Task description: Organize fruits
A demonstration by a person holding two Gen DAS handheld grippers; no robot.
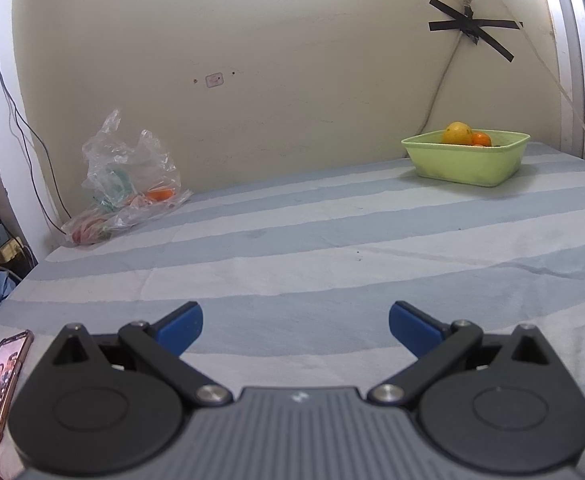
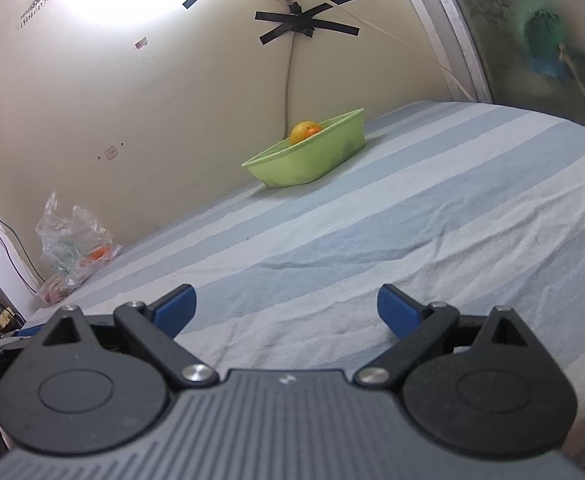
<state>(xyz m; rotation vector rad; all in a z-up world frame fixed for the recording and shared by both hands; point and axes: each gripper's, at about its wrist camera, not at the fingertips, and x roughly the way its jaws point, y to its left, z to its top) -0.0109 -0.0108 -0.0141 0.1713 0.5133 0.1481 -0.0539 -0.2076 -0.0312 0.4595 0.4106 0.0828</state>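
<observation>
Hovering spread and empty, left gripper (image 1: 295,328) and right gripper (image 2: 286,312) face bare bedsheet (image 1: 332,248).

Basin (image 1: 468,164) stands on the bed (image 1: 312,248) at far right, against the wall (image 1: 272,60); two fruits (image 1: 457,133) inside. Plastic bag (image 1: 128,176) lies at far left by the wall, well apart from basin. Phone (image 1: 0,384) on bed's near left edge.
</observation>
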